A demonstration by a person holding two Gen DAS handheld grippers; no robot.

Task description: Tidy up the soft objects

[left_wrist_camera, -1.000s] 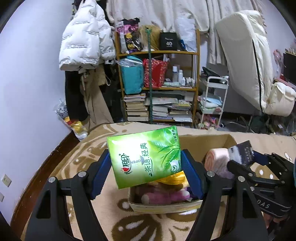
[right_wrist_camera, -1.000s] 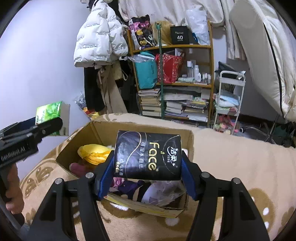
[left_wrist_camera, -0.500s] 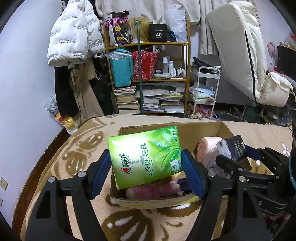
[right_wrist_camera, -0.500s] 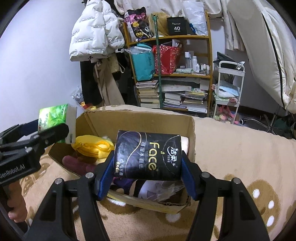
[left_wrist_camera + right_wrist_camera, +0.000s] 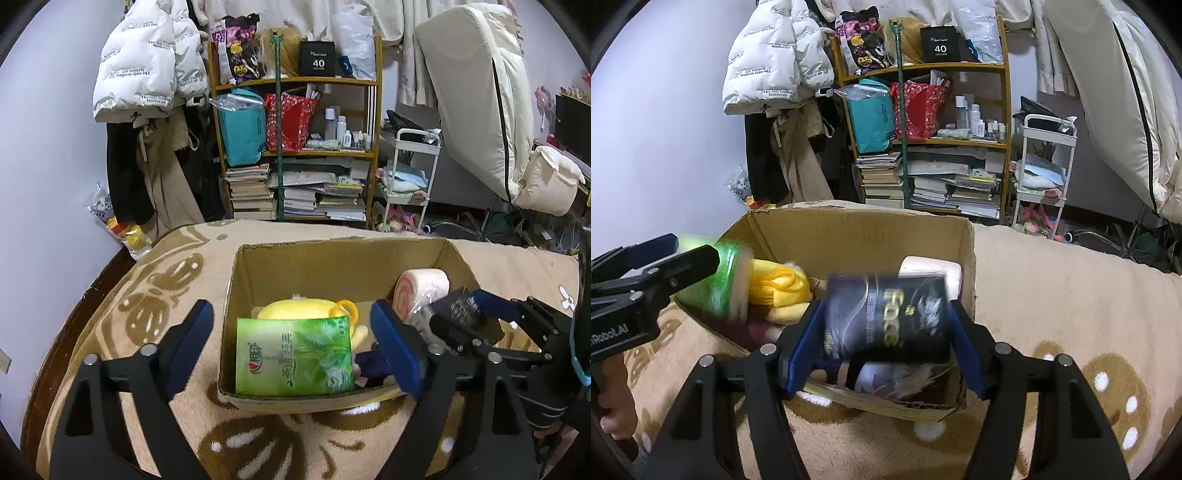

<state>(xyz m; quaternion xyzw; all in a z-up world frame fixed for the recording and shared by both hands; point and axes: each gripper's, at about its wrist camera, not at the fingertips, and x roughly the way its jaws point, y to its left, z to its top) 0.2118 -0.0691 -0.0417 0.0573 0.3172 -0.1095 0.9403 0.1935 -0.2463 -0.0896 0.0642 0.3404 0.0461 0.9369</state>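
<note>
My left gripper (image 5: 293,345) hangs over the near end of the cardboard box (image 5: 332,249), and its jaws are opening wide. The green tissue pack (image 5: 293,356) has left the pads and lies inside the box against the front wall. In the right wrist view it shows as a green blur (image 5: 720,280) below the left gripper (image 5: 687,251). My right gripper (image 5: 884,347) is over the box's right end, its jaws opening. The black tissue pack (image 5: 886,317) is blurred between them, slipping down off the pads. A yellow plush (image 5: 295,310) and a pink rolled towel (image 5: 417,291) lie in the box.
The box stands on a beige patterned blanket (image 5: 147,295). Behind it are a wooden bookshelf (image 5: 295,147) full of books and bags, a white puffer jacket (image 5: 147,74), a white trolley (image 5: 410,173) and an upright mattress (image 5: 480,110). A hand (image 5: 613,413) holds the left gripper.
The left jaws spread apart and the green pack dropped from them into the box. The right jaws widened and the black pack slid lower and blurred. Both views now look further down into the box.
</note>
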